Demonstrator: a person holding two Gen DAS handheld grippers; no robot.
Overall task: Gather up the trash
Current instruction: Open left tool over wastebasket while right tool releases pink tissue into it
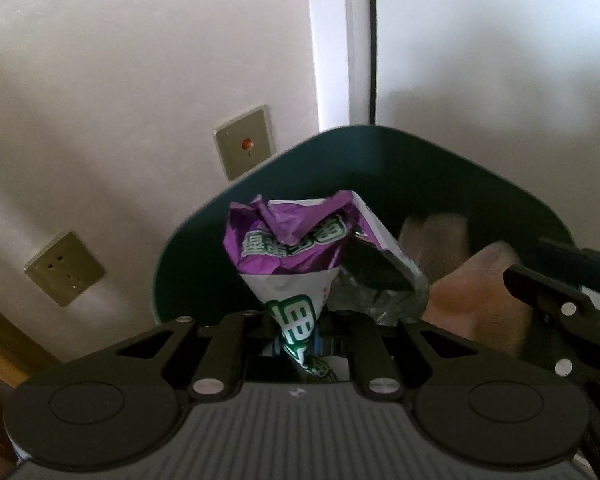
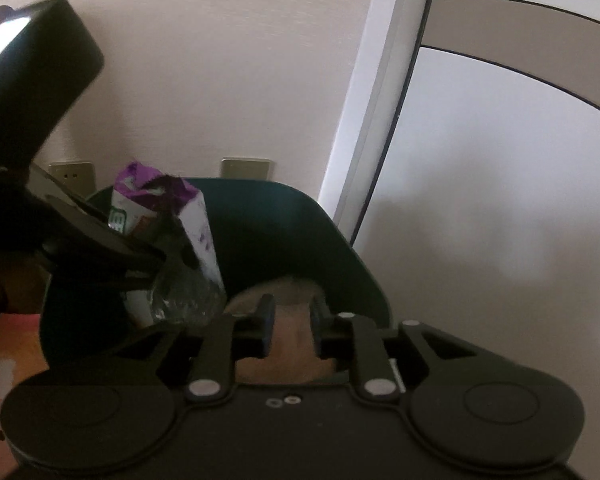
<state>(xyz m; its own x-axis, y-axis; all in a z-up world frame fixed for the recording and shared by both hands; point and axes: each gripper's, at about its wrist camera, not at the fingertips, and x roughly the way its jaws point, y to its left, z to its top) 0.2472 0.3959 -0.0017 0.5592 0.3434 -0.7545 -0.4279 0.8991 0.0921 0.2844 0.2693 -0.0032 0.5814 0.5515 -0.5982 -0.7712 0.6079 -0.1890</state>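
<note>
Wrapper, one, pinched by left gripper over one bin; right gripper parted, empty.

My left gripper pinches a wrapper over the bin; my right gripper sits beside it, above paper inside. Behind stands a wall with sockets.

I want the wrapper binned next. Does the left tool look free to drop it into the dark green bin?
Probably yes. The left tool grips the purple wrapper right over the bin's open mouth. The right tool, open, sits beside it, not underneath.
</note>
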